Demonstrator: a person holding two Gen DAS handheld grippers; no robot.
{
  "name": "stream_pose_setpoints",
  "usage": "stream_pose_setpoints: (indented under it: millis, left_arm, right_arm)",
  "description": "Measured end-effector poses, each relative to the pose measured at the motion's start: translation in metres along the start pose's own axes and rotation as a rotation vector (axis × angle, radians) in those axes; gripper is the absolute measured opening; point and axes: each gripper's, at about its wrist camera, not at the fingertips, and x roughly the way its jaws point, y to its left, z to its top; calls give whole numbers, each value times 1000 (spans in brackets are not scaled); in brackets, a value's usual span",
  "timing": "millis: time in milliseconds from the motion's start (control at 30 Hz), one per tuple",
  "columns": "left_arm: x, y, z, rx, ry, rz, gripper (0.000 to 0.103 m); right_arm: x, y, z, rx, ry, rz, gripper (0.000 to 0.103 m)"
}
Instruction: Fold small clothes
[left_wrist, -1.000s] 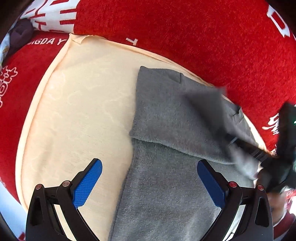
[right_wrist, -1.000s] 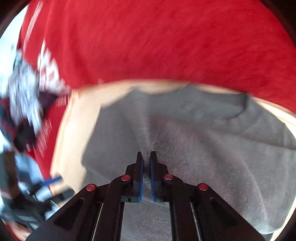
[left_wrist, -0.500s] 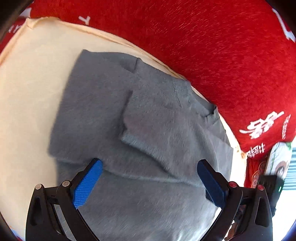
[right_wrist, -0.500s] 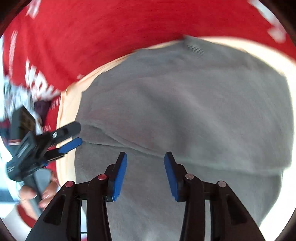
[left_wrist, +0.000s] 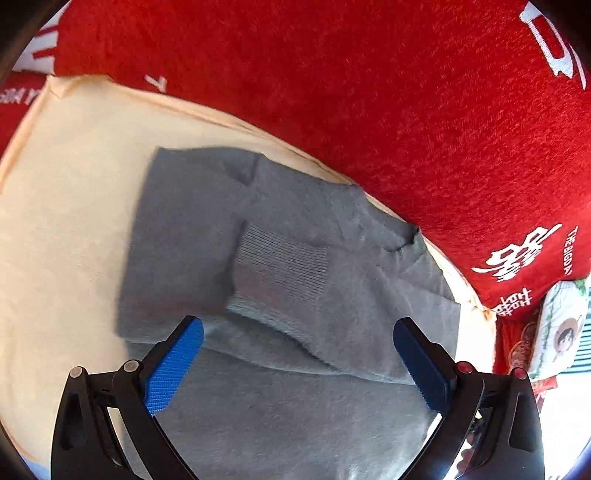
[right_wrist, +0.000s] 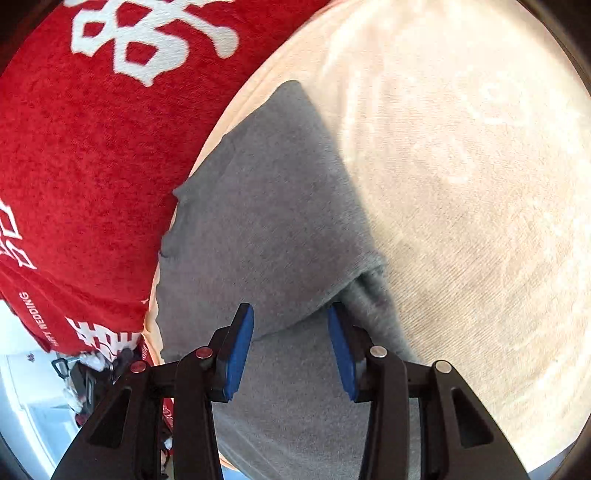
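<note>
The red blanket (right_wrist: 85, 155) read "HAPPY WEDDING". Left gripper (left_wrist: 299, 354) stood wide, right gripper (right_wrist: 291, 332) partly parted, both empty above the grey sweater (left_wrist: 280, 258).

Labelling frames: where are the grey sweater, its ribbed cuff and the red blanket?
grey sweater (right_wrist: 266, 221): right wrist view, folded body.
ribbed cuff (left_wrist: 284, 269): left wrist view, ribbing.
red blanket (left_wrist: 369, 92): left wrist view, plain pile.

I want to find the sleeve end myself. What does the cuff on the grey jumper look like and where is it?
Start at the big red blanket, then the cream cushion beside it. On it lies a grey jumper. The cuff sits across its middle: the only patch with ribbed lines, while the rest is fuzzy.
</note>
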Motion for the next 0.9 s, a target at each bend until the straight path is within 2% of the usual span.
stream_pose_setpoints:
  millis: [133, 167, 267, 300, 367, 433, 467, 500, 533, 567, 600, 633, 733, 833, 900]
  left_arm:
    - [11, 4, 15, 17, 21, -7, 103]
    - [21, 4, 19, 19, 45, -22, 103]
    - [43, 8, 22, 11, 102, -7, 103]
    - [48, 11, 20, -9, 115, -14, 94]
    - [49, 15, 17, -30, 109, -10, 84]
    - [47, 18, 17, -31, 99, -20, 58]
    - [47, 19, 17, -31, 107, -32, 31]
    - [50, 19, 18, -30, 123, -48, 11]
    - [51, 19, 20, -22, 127, -53, 8]
    - [50, 17, 20, -11, 117, -48, 8]
    - [44, 13, 20, 7, 90, -46, 8]
    - [39, 12, 20, 18, 74, -50, 8]
    - [29, 13, 12, 48, 57, -45, 8]
    - [42, 22, 0, 69, 99, 17, 8]
    - [40, 31, -5, 58, 84, 3, 9]
  right_arm:
    - [8, 6, 0, -12, 11, 5, 46]
    - [10, 7, 0, -13, 11, 6, 46]
    - [9, 9, 1, -2, 11, 15, 46]
    - [8, 8, 1, 2, 10, 18, 46]
    - [3, 3, 4, 24, 1, 34, 46]
    - [2, -3, 6, 63, -11, 59, 46]
    - [1, -7, 7, 91, -19, 76, 46]
    - [2, -9, 8, 110, -26, 89, 46]
    - [2, -12, 10, 146, -45, 113, 46]
    - [1, -14, 12, 163, -57, 116, 37]
    - [-3, -15, 16, 167, -73, 94, 5]
    - [-8, -15, 20, 157, -82, 83, 6]
    - [-20, 3, 28, 22, -92, 62, 6]
    - [-12, 10, 30, -101, -49, -37, 6]
    - [0, 1, 30, -105, -13, -81, 7]
